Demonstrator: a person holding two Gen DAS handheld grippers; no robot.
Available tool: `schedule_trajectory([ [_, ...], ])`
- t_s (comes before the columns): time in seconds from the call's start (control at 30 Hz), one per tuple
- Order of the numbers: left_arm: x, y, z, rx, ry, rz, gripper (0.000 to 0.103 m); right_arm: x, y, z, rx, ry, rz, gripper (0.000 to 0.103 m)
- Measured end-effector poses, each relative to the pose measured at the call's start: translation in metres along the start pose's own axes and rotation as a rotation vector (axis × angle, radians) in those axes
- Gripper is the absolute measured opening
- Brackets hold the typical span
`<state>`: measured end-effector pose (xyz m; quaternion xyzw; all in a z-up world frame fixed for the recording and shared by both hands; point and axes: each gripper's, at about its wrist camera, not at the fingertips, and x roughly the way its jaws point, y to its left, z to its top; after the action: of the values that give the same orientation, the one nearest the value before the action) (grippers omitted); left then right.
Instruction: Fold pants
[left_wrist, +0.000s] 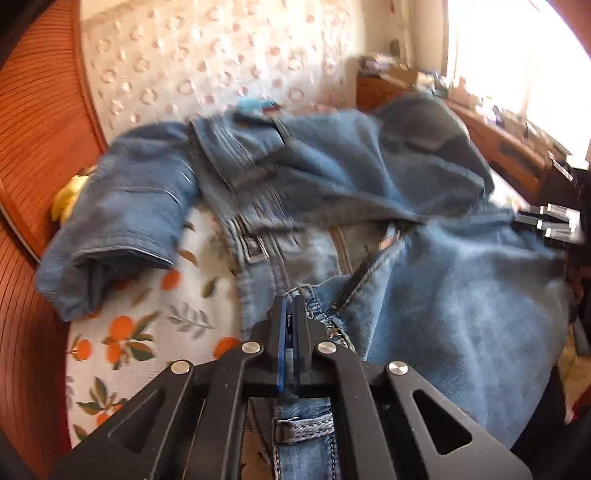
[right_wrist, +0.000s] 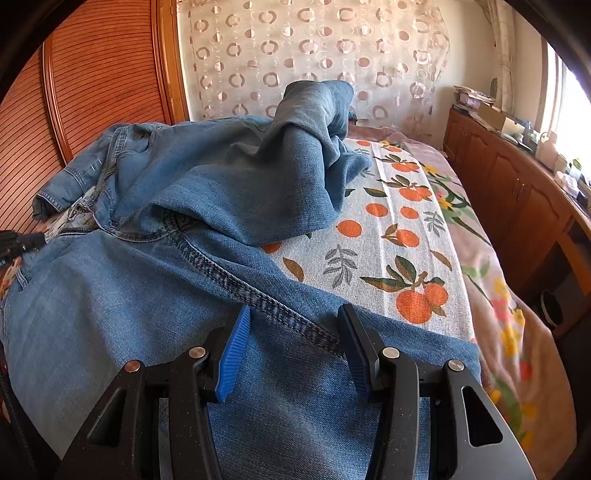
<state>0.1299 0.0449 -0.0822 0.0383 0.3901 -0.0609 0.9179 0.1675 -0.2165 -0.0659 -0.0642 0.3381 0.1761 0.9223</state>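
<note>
A pair of blue denim jeans lies crumpled on a bed; the open zipper fly faces me in the left wrist view. My left gripper is shut on the jeans' waistband edge beside the fly. In the right wrist view the jeans spread across the bed with one leg bunched up at the back. My right gripper is open, its blue pads straddling a stitched seam of the jeans. The right gripper's tip shows at the right edge of the left wrist view.
The bed has a white cover with orange fruit print. A wooden slatted headboard stands at the left. A curtain with ring pattern hangs behind. A wooden cabinet with clutter runs along the right. A yellow object lies by the headboard.
</note>
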Motion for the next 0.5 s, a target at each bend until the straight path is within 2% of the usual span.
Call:
schedule_trajectory([
  [0.17, -0.005, 0.004, 0.007, -0.001, -0.018, 0.003, 0.003, 0.000, -0.001, 0.000, -0.001, 0.004, 0.003, 0.051],
  [0.37, -0.001, 0.010, 0.017, -0.011, -0.053, 0.056, 0.003, 0.001, -0.001, -0.001, -0.003, 0.002, 0.000, 0.051],
  [0.43, 0.006, 0.012, 0.021, 0.002, -0.055, 0.091, 0.003, 0.001, -0.002, -0.001, -0.002, 0.002, 0.003, 0.051],
  [0.5, 0.023, 0.014, 0.022, 0.005, -0.012, 0.100, 0.003, 0.001, -0.002, -0.001, -0.001, 0.001, 0.001, 0.051],
])
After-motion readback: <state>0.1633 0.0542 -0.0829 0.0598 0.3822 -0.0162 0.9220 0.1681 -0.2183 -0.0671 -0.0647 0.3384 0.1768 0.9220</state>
